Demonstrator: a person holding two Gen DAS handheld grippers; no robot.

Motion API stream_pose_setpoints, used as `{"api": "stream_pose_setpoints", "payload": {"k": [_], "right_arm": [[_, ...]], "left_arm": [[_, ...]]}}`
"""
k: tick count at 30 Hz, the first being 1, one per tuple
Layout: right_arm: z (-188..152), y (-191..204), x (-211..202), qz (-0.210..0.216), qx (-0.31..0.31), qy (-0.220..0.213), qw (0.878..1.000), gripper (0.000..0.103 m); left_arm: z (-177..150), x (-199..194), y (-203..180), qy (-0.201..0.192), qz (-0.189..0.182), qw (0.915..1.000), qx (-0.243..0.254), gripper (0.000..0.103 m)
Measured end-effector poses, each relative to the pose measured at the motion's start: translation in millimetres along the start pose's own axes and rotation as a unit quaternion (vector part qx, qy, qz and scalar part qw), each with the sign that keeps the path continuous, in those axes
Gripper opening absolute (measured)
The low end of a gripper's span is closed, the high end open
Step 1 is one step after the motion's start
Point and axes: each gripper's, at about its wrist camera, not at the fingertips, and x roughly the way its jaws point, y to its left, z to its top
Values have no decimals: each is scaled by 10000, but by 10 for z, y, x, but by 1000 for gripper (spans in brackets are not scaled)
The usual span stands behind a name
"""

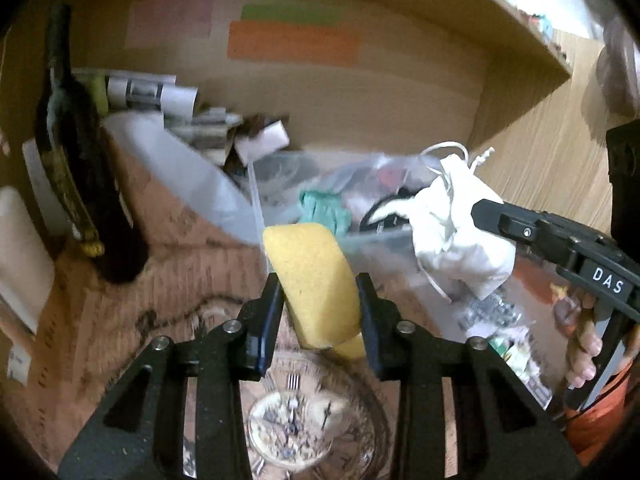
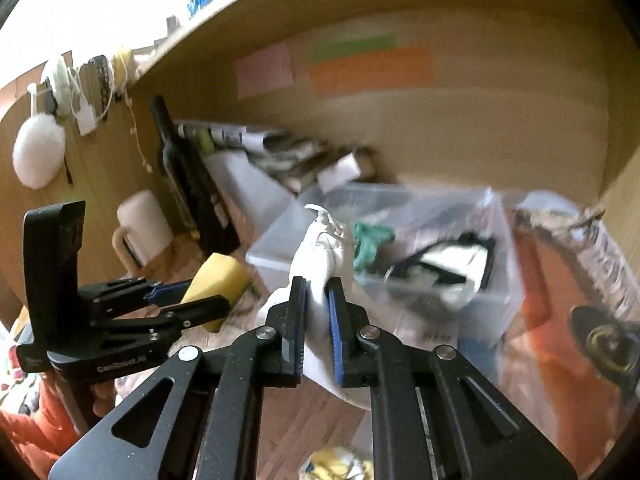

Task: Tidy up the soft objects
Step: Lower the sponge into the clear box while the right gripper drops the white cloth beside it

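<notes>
Sitting squeezed between the two fingers of the left gripper (image 1: 320, 300), the yellow sponge (image 1: 314, 280) is held off the table with its upper half standing clear above the fingertips and one lower corner poking out past the right finger; the jaws are closed to the sponge's width and press it on both flat sides; in the right wrist view the same sponge (image 2: 218, 280) shows at nine o'clock, clamped near its lower end. The right gripper (image 2: 318, 300) has its jaws nearly together on the white drawstring pouch (image 2: 320, 248), whose gathered neck and cords rise above the fingertips while the body bulges out below; from the left wrist view the pouch (image 1: 460, 236) hangs at three o'clock. Just beyond both held things stands the clear plastic bin (image 2: 496, 280), already holding a teal cloth (image 2: 370, 244) and a black-and-white item; its near rim lies close ahead of the sponge. A dark bottle (image 1: 76, 168) stands at nine to ten o'clock; a wooden shelf (image 1: 500, 32) closes in overhead; a clock-print cloth (image 1: 180, 264) covers the table below.
</notes>
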Motion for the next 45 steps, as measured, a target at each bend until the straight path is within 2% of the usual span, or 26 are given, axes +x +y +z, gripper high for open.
{"api": "stream_pose_setpoints", "payload": {"k": [8,12,16,23,30,37,40,42,45], "right_arm": [[284,-50,-183,-133,-62,-559,9983,10],[416,-103,-217,-276,-159,-758,9966,9],[500,-177,-123,-476,-253,-753,9957,10],[546,-332,242,-625,-281,-357,9970,10],[490,-418,644,-493,-266,271,9981,9],[383,-512,918,-488,-194,780,9956,10],[355,-532,971,-505,-198,934,9941,10],[343,-524,992,-561,-226,996,9932,10],[342,-509,982,-575,-249,1081,9922,19]], "left_arm": [[315,19,-42,-275,-7,9994,204,36],[440,131,-33,-229,-4,9995,212,36],[574,372,25,-8,-114,9998,163,36],[671,785,64,443,-206,9988,94,36],[638,1161,40,854,-162,9960,199,36],[592,1280,40,968,-72,9949,280,37],[585,1268,36,985,-76,9947,285,44],[587,1228,22,942,-67,9951,294,53],[600,1188,8,826,-20,9960,344,58]]}}
